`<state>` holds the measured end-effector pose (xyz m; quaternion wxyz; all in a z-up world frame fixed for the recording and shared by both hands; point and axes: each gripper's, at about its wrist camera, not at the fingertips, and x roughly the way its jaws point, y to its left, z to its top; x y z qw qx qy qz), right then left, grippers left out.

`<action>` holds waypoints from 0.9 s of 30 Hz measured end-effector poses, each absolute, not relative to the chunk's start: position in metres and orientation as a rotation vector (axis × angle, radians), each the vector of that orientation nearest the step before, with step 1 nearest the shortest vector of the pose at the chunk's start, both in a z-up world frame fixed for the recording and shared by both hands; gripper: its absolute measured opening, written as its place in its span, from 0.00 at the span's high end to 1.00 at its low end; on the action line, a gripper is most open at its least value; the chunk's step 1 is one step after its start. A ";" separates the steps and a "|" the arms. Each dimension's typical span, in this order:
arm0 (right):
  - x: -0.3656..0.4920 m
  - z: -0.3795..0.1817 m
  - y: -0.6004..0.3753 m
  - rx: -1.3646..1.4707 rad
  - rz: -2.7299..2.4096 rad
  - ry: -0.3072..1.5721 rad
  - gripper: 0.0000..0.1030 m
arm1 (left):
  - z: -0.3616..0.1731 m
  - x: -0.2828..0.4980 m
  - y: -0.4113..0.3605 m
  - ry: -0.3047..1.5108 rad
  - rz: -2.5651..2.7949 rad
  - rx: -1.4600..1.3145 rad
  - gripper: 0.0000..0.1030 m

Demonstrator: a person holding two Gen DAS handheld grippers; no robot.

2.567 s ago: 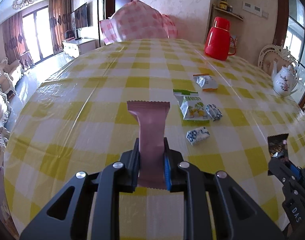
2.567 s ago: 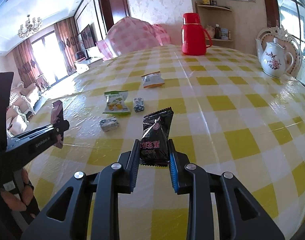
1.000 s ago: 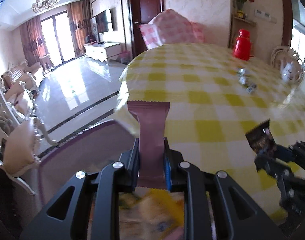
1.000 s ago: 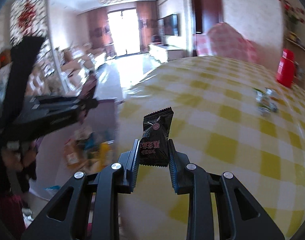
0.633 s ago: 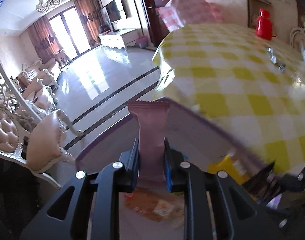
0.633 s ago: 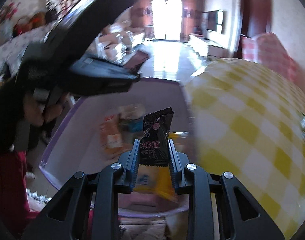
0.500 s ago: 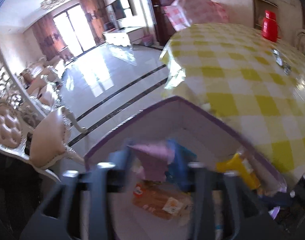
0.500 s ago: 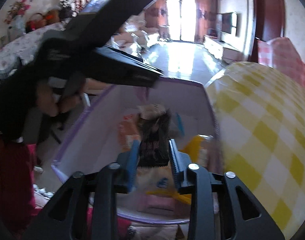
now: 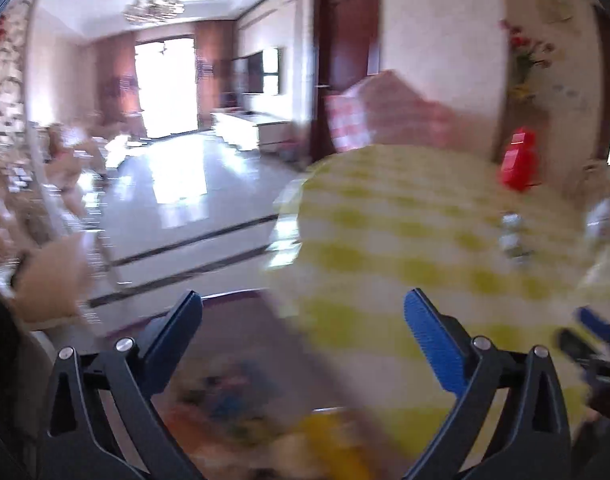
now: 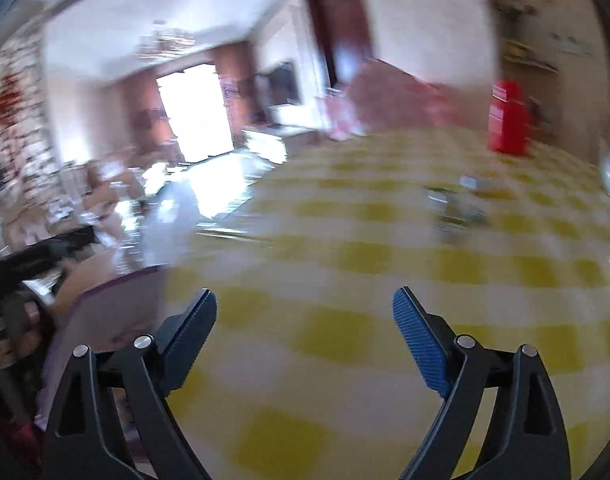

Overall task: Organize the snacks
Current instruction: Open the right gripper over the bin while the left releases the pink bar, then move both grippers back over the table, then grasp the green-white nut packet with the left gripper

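Observation:
Both views are motion-blurred. My left gripper (image 9: pixel 303 322) is open and empty, above the purple-rimmed bin (image 9: pixel 225 294) beside the table; blurred snack packs (image 9: pixel 225 404) lie inside it. My right gripper (image 10: pixel 305 320) is open and empty, over the near edge of the yellow checked tablecloth (image 10: pixel 385 260). The bin's rim (image 10: pixel 117 280) shows at its lower left. Several small snack packs (image 10: pixel 457 204) lie far out on the table; they also show in the left wrist view (image 9: pixel 513 236). The right gripper (image 9: pixel 593 340) shows at the right edge of the left wrist view.
A red thermos (image 10: pixel 509 120) stands at the table's far side, also in the left wrist view (image 9: pixel 521 164). A pink checked chair back (image 9: pixel 385 116) is behind the table. Shiny floor (image 9: pixel 177 192) and chairs lie to the left.
Both grippers opened and let go of their packs, the pink one and the black one, over the bin. Both cameras have since swung up and right toward the table.

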<state>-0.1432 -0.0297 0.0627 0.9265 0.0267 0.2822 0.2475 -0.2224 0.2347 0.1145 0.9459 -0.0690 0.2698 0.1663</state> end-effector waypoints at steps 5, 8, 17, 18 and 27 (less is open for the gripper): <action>-0.086 0.049 -0.095 0.111 0.300 0.651 0.16 | 0.116 -0.134 0.161 0.627 0.197 -0.174 0.02; -0.057 0.035 -0.137 0.163 0.227 0.693 0.16 | 0.098 -0.067 0.107 0.706 0.103 -0.138 0.02; 0.026 0.012 -0.157 0.096 0.204 0.728 0.46 | 0.042 0.080 0.061 0.821 0.045 -0.315 0.02; 0.034 0.008 -0.158 0.109 0.206 0.747 0.49 | 0.038 0.091 0.058 0.827 0.047 -0.330 0.02; 0.050 0.006 -0.180 0.258 0.202 0.767 0.52 | 0.011 0.173 0.010 0.923 0.091 -0.088 0.02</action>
